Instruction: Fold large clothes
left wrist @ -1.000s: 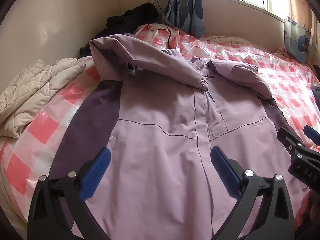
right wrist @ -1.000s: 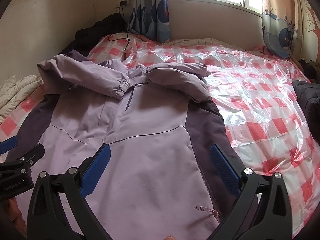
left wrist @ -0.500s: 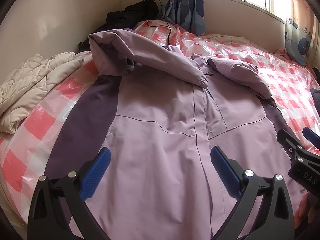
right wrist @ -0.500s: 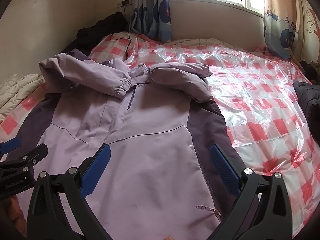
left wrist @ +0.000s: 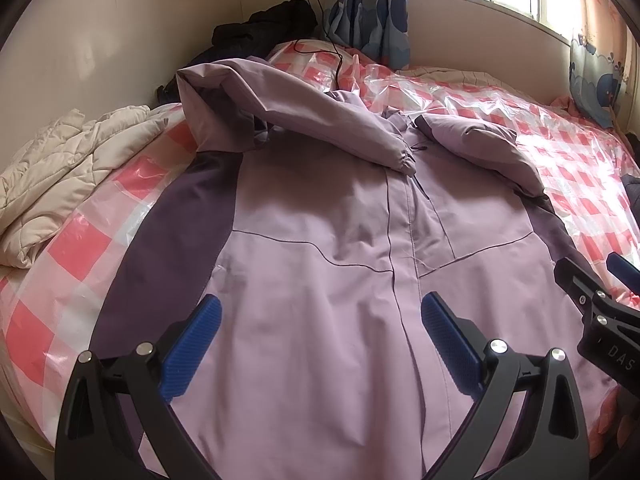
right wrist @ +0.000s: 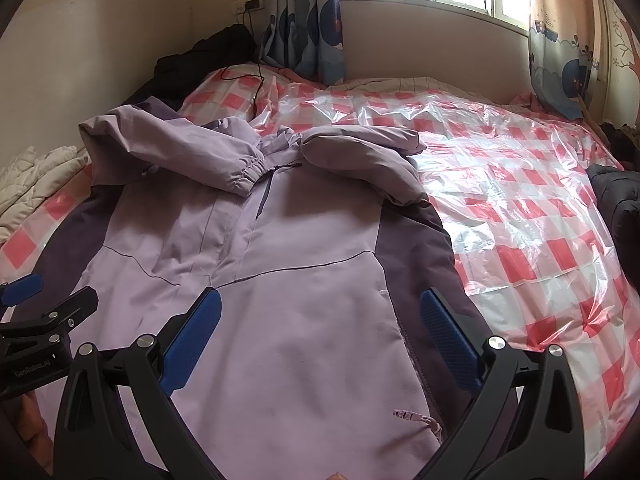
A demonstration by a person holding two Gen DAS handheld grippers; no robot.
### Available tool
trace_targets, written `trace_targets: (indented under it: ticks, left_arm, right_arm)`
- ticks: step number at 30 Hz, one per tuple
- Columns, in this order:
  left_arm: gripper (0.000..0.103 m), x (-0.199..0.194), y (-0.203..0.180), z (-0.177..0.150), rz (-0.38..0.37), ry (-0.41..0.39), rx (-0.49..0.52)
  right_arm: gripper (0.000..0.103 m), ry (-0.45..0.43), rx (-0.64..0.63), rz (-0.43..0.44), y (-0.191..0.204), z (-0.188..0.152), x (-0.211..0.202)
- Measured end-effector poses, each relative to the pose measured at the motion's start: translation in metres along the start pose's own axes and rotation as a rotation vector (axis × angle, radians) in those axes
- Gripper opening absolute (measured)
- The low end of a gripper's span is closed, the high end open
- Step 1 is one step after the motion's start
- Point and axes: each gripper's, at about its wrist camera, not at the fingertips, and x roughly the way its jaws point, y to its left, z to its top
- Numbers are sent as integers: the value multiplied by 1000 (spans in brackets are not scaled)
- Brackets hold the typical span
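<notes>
A lilac jacket [left wrist: 320, 248] with dark purple side panels lies front up on the bed; it also shows in the right wrist view [right wrist: 288, 264]. Both sleeves are folded across the chest, the left sleeve cuff [left wrist: 400, 156] near the zip. My left gripper [left wrist: 320, 320] is open and empty, above the jacket's lower front. My right gripper [right wrist: 320, 316] is open and empty, above the jacket's lower right side near the dark panel [right wrist: 416, 256]. Each gripper shows at the edge of the other's view.
The bed carries a pink-and-white checked sheet under clear plastic [right wrist: 520, 200]. A cream quilted blanket [left wrist: 52, 172] lies at the left edge. Dark clothes [left wrist: 260, 32] sit at the headboard corner with a charger cable. A dark padded garment [right wrist: 616, 200] lies at the right.
Both grippers have moved slightly forward over the jacket, staying open. The jacket has not moved.
</notes>
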Motion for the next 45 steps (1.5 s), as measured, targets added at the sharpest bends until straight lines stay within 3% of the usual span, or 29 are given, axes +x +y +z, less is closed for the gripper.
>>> trace_targets:
  ticks: [14, 45]
  left_arm:
    - [96, -5, -4, 1, 65, -24, 53]
    - [96, -3, -5, 0, 0, 0, 2]
  right_arm:
    - [96, 2, 0, 1, 0, 0, 0]
    - [96, 3, 1, 1, 0, 0, 0]
